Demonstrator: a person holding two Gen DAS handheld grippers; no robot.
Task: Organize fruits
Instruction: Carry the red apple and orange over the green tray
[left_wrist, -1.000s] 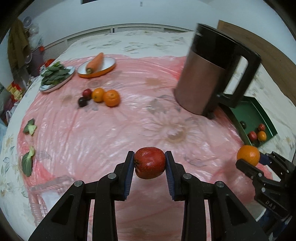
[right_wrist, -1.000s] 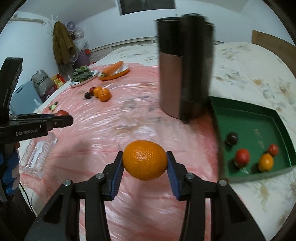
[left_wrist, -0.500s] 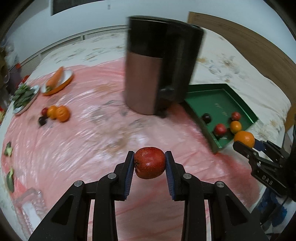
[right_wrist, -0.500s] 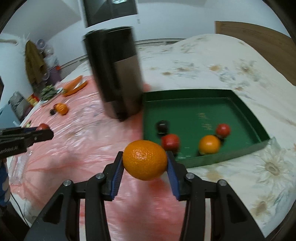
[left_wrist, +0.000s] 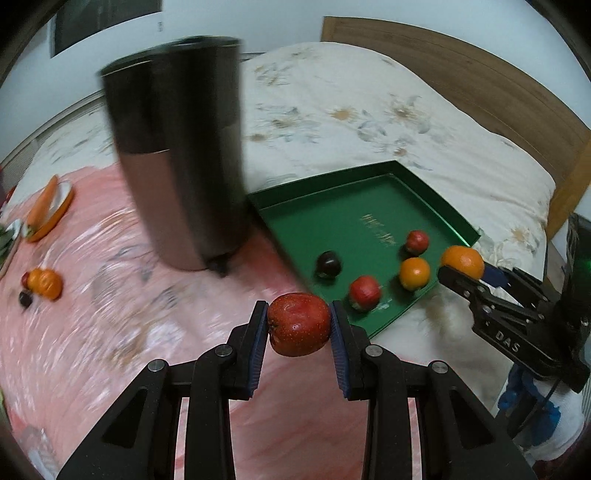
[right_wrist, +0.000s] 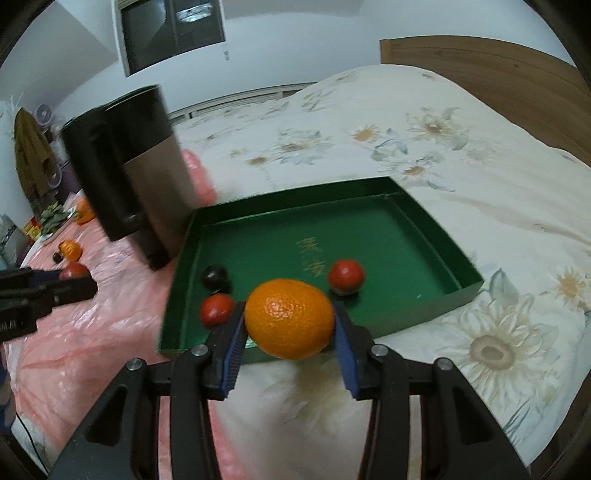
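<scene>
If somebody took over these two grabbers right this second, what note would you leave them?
Left gripper: shut on a red fruit, above the pink sheet near the green tray.
Right gripper: shut on an orange at the tray's near edge.
Done: four fruits lie in the tray.
Left: put both held fruits in, then fetch the small fruit cluster beyond the kettle.

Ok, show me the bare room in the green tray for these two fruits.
The square green cardboard tray is bare across its far half, up to the back wall and right corner. Its near-left part is crowded: a dark plum, two small red fruits and a small orange.
</scene>
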